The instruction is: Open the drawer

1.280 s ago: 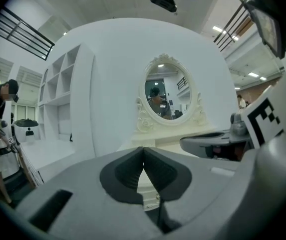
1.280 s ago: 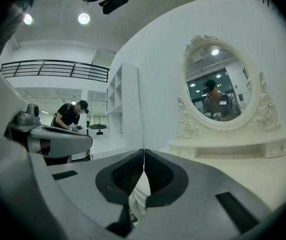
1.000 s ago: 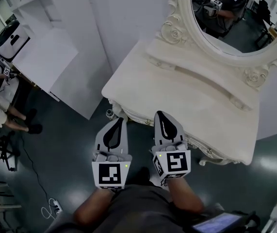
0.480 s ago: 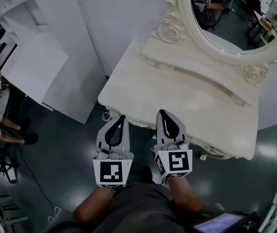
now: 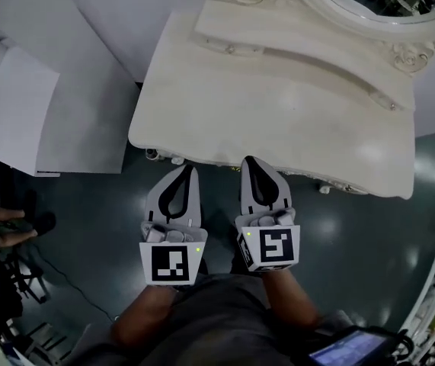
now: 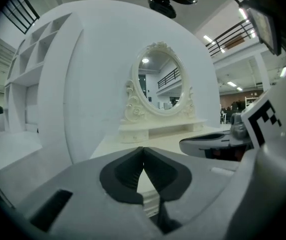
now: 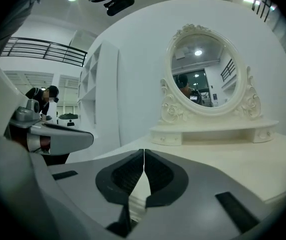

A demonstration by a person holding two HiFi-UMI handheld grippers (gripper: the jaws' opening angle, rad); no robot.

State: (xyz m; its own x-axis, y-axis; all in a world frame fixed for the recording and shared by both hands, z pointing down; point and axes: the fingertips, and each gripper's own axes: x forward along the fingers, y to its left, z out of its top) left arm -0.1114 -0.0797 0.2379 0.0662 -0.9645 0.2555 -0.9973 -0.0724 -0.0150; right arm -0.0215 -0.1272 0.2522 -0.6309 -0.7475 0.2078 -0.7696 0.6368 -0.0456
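Grey left gripper (image 5: 186,171) and right gripper (image 5: 250,162) closed, empty, at cream carved dressing table's (image 5: 278,113) front edge. Shut jaws might miss the probable drawer knob (image 5: 324,190).

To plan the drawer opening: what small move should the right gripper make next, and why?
Probably lower the right gripper below the front edge of the dressing table: it looks across the tabletop, the drawer front is out of view, and its fingers are shut and empty.

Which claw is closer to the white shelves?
The left claw. The white shelves stand on its outer side, while the right claw is beyond it, farther from them.
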